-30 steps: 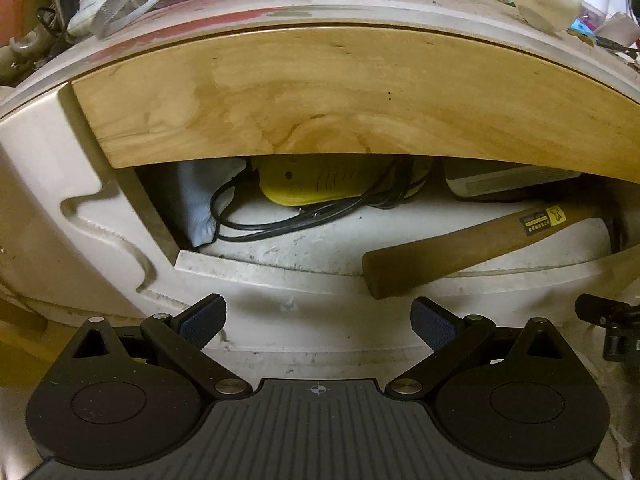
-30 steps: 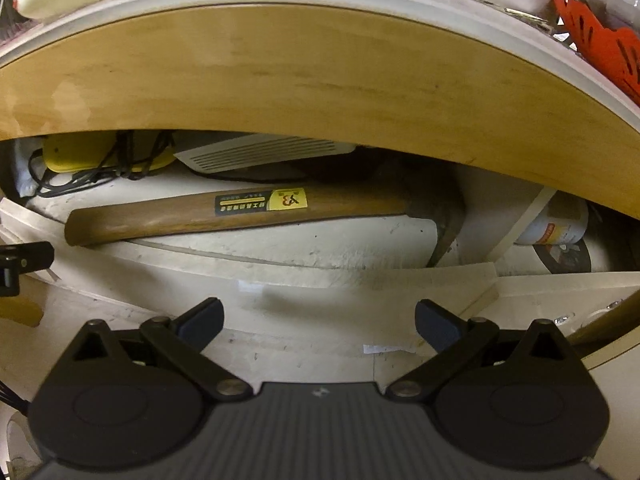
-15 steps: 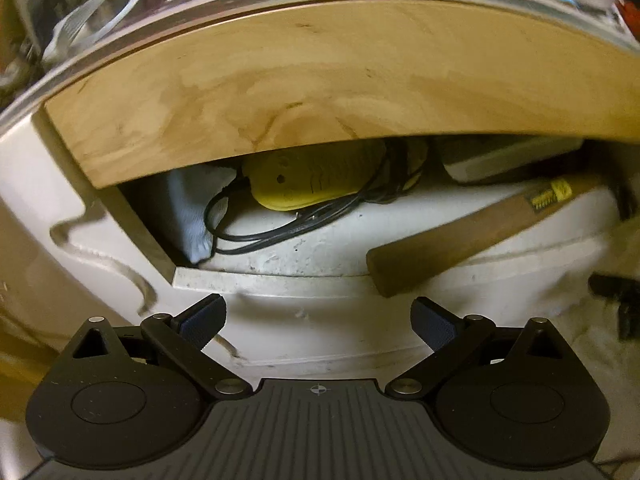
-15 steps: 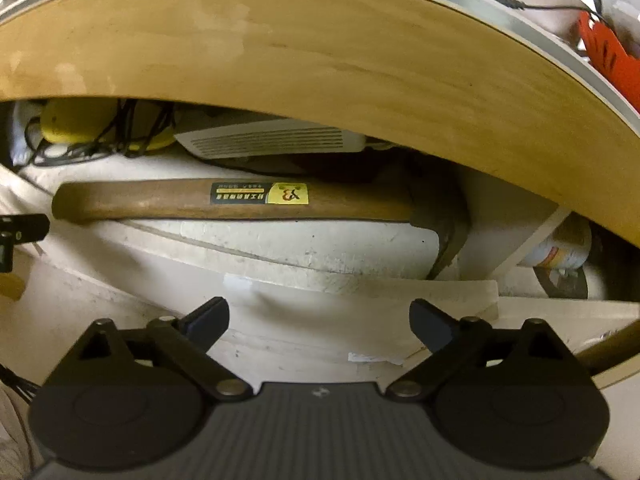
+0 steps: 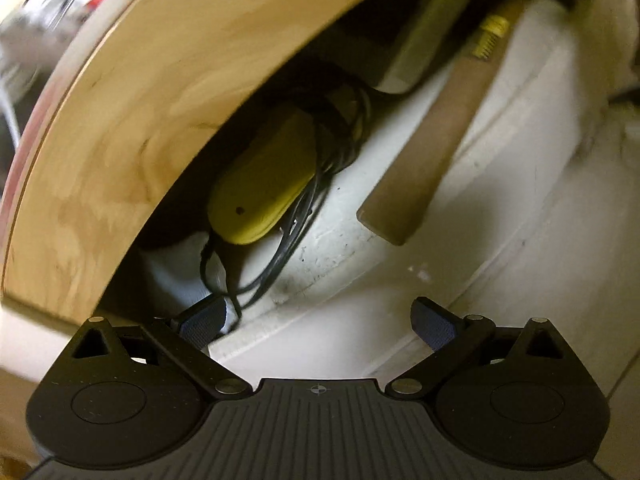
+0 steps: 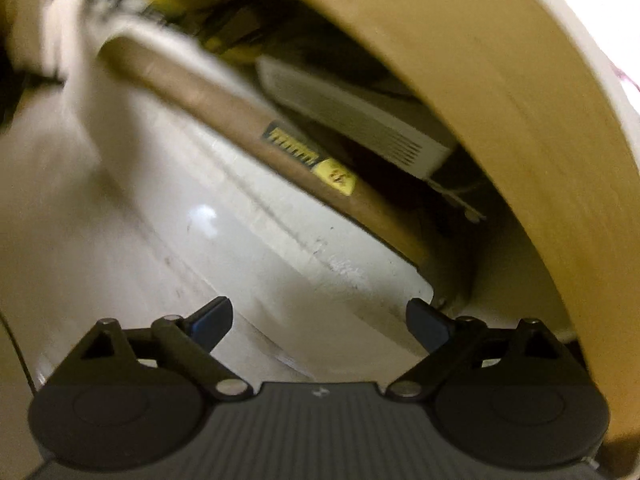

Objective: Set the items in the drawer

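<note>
The white drawer (image 5: 344, 332) stands open below the wooden desk edge (image 5: 120, 128). Inside lie a yellow tool (image 5: 260, 184) wrapped in black cable (image 5: 296, 224), a wooden hammer handle (image 5: 436, 132) with a yellow label, and a white slatted box (image 6: 352, 120). The hammer handle (image 6: 240, 120) also shows in the right wrist view, with the drawer's front wall (image 6: 160, 248) below it. My left gripper (image 5: 318, 320) is open and empty at the drawer's front left corner. My right gripper (image 6: 318, 320) is open and empty at the drawer front. Both views are tilted and blurred.
The wooden desk edge (image 6: 500, 80) overhangs the back of the drawer and hides the hammer head. A white cloth (image 5: 192, 272) lies in the drawer's left corner by my left finger. Blurred clutter (image 5: 36, 28) sits on the desk top.
Both grippers have rolled sharply, the left view tilting one way and the right the other, and moved closer to the drawer front. Both stay open and empty. The drawer contents have not moved.
</note>
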`<action>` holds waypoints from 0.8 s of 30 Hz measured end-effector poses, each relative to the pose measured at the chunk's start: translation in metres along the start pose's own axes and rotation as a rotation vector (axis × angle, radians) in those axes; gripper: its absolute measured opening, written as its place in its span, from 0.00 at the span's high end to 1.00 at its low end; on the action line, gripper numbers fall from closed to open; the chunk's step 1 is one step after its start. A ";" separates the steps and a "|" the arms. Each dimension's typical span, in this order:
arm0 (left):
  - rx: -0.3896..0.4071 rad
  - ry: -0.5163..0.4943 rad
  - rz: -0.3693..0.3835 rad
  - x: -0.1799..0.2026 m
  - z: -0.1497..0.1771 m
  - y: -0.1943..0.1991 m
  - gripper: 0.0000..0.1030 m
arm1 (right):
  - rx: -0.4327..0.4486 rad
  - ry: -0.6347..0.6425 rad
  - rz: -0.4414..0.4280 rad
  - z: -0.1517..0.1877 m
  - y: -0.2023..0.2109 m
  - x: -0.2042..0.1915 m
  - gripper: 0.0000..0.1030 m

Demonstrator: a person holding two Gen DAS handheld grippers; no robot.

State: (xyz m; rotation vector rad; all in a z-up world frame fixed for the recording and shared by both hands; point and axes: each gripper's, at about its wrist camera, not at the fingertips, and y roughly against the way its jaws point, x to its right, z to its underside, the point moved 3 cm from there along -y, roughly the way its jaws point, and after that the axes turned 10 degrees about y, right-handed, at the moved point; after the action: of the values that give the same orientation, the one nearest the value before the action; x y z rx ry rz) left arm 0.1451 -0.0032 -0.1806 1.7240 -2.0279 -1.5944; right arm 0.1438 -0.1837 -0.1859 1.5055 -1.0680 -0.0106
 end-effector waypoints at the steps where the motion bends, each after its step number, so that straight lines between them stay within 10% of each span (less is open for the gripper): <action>1: 0.005 -0.038 -0.004 0.003 0.001 -0.001 0.02 | -0.005 0.042 0.004 0.001 -0.002 -0.001 0.15; 8: 0.007 -0.188 -0.015 0.014 0.006 -0.008 0.02 | -0.027 0.275 0.055 0.009 -0.010 -0.007 0.23; 13: -0.005 -0.277 -0.033 0.019 0.010 -0.014 0.45 | -0.048 0.365 0.084 0.016 -0.013 -0.006 0.29; 15: 0.004 -0.311 -0.069 0.021 0.012 -0.016 0.57 | -0.053 0.452 0.120 0.019 -0.015 -0.011 0.51; 24: 0.014 -0.345 -0.072 0.022 0.017 -0.013 0.59 | -0.059 0.491 0.144 0.020 -0.011 -0.008 0.63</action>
State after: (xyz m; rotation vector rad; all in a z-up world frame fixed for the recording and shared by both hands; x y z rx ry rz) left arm 0.1362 -0.0070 -0.2098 1.6374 -2.1405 -2.0284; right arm 0.1345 -0.1961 -0.2050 1.2833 -0.7657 0.4051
